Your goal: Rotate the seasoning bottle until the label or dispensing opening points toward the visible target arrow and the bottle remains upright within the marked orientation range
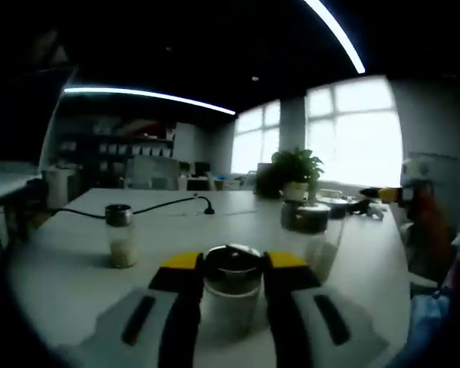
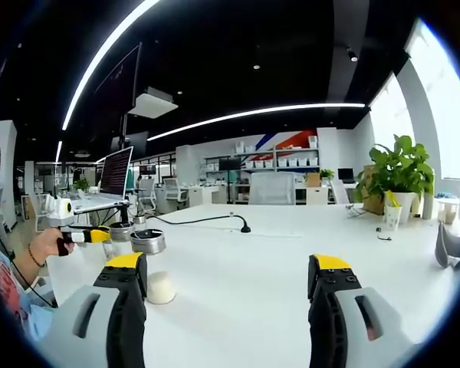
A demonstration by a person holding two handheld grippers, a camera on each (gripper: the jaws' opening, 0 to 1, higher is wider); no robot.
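Left gripper (image 1: 231, 280): yellow-tipped black jaws drawn in, one pressed to each side of the seasoning bottle (image 1: 231, 287), which stands upright between them.
Right gripper (image 2: 228, 285): jaws spread wide apart, with nothing between the tips.
Left gripper from the right gripper view (image 2: 100, 235): far off to the left of the right jaws, held in the person's hand (image 2: 44, 244), tips pointing right.

Left tool (image 1: 231, 270) clamps upright seasoning bottle (image 1: 231, 290) on white table (image 1: 69, 261); second shaker (image 1: 120, 236) left.
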